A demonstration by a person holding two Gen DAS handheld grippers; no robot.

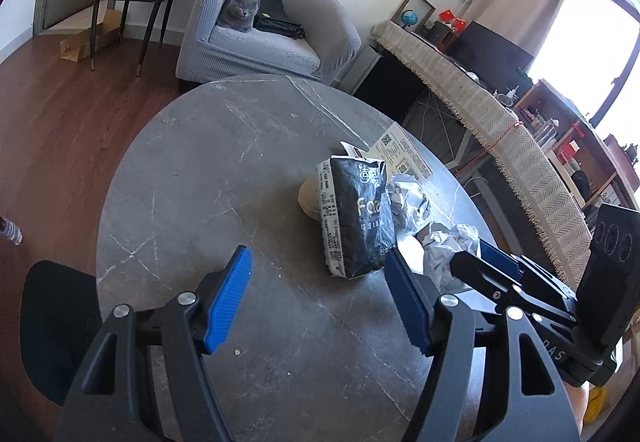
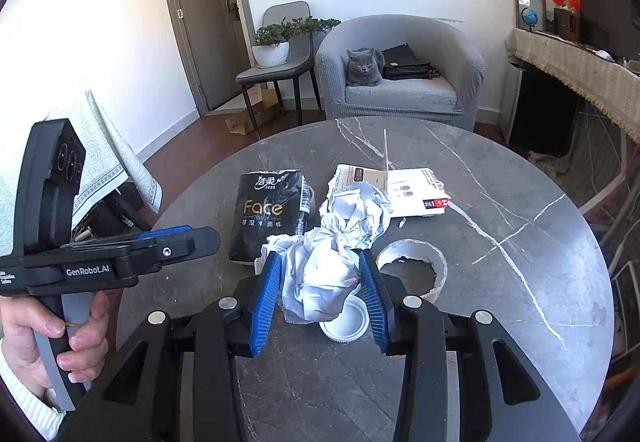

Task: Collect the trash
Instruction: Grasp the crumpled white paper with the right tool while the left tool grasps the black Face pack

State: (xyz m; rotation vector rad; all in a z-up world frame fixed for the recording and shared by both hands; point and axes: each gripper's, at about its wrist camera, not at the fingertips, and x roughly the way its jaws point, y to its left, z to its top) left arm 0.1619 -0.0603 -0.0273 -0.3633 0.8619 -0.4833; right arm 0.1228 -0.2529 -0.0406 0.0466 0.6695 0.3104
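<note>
On the round grey table (image 2: 520,302) lies a heap of trash. My right gripper (image 2: 320,282) has its blue pads pressed on both sides of a crumpled white paper (image 2: 324,278), just above a white lid (image 2: 352,322). A second crumpled paper (image 2: 356,210) lies behind it. A black tissue pack (image 1: 356,218) stands ahead of my left gripper (image 1: 316,278), which is open with nothing between its pads. The tissue pack (image 2: 268,214) and left gripper (image 2: 200,238) also show in the right wrist view, the right gripper (image 1: 468,256) in the left.
A tape roll (image 2: 412,262) lies right of the held paper, and a flat printed carton (image 2: 416,190) sits behind the heap. Beyond the table a grey cat (image 2: 364,68) sits in an armchair (image 2: 460,54). A cloth-covered desk (image 1: 500,130) runs along the right.
</note>
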